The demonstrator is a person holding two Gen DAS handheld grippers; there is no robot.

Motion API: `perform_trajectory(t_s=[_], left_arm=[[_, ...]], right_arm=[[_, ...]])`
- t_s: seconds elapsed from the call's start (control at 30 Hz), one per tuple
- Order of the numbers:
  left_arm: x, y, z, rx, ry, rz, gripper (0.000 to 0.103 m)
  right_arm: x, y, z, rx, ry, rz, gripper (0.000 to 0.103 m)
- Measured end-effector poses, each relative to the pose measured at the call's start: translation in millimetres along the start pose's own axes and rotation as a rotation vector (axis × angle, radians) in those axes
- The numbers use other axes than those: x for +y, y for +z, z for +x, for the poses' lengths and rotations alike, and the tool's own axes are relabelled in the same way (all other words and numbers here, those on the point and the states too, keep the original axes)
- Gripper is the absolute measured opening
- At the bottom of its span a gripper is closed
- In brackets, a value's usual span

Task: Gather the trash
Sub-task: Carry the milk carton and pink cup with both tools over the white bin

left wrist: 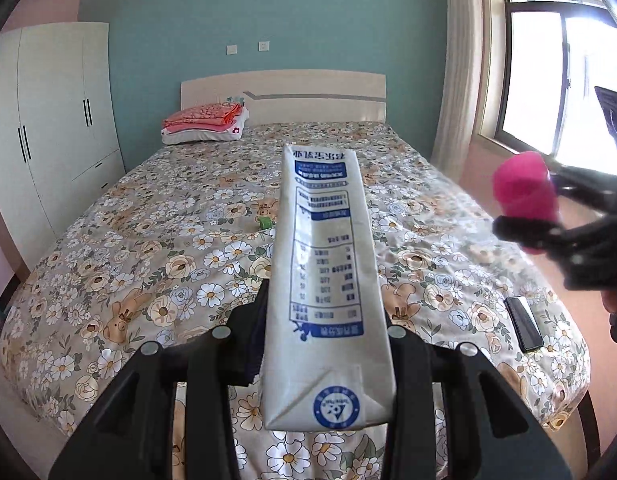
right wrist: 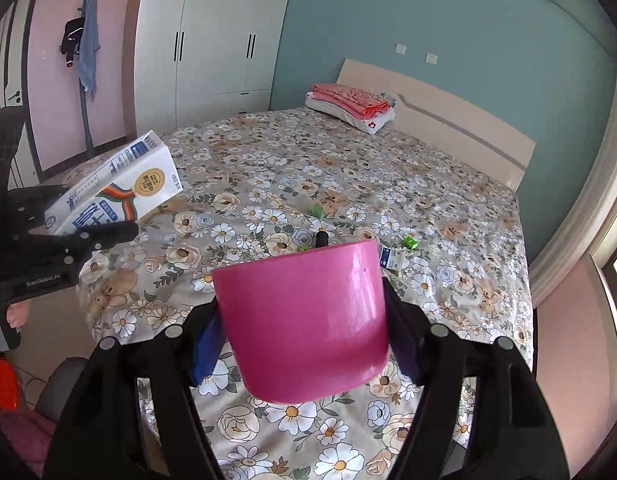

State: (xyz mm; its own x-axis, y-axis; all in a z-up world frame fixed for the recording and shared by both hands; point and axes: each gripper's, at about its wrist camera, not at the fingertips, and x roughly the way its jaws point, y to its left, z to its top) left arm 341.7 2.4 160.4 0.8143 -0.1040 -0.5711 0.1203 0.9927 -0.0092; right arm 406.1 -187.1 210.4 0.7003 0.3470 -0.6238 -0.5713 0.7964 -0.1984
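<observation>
My left gripper [left wrist: 326,300] is shut on a tall white milk carton [left wrist: 326,280] and holds it above the flowered bed; the carton also shows in the right wrist view [right wrist: 116,188]. My right gripper [right wrist: 304,280] is shut on a pink plastic bin [right wrist: 304,320], held above the bed's foot; the bin shows at the right of the left wrist view [left wrist: 524,192]. Small green scraps [right wrist: 317,211] [right wrist: 409,242] and a small blue-and-white packet [right wrist: 391,258] lie on the bedspread beyond the bin. One green scrap [left wrist: 264,223] shows left of the carton.
The bed [left wrist: 148,260] has a folded orange blanket on a pillow [left wrist: 206,120] at the headboard. A black phone [left wrist: 523,322] lies near the bed's right edge. A white wardrobe [left wrist: 56,120] stands left; a window [left wrist: 560,80] is right.
</observation>
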Motion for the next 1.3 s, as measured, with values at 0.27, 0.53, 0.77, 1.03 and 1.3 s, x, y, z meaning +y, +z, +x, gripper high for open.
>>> perform_trajectory(t_s=[0.27, 0.53, 0.77, 1.03, 1.3], left_arm=[[12, -68, -64, 0.031, -0.073, 0.04, 0.038], [25, -156, -81, 0.142, -0.081, 0.078, 0.038], [23, -245, -50, 0.329, -0.116, 0.095, 0.038], [20, -336, -1, 0.543, -0.17, 0.079, 0.038], [9, -409, 45, 0.73, -0.217, 0.063, 0.038]], right_arm=[[69, -64, -76, -0.004, 0.007, -0.022, 0.069], [118, -142, -90, 0.045, 0.068, 0.015, 0.069], [158, -213, -52, 0.15, 0.175, 0.073, 0.069], [200, -300, 12, 0.293, 0.249, 0.163, 0.069], [237, -369, 67, 0.441, 0.299, 0.214, 0.069]])
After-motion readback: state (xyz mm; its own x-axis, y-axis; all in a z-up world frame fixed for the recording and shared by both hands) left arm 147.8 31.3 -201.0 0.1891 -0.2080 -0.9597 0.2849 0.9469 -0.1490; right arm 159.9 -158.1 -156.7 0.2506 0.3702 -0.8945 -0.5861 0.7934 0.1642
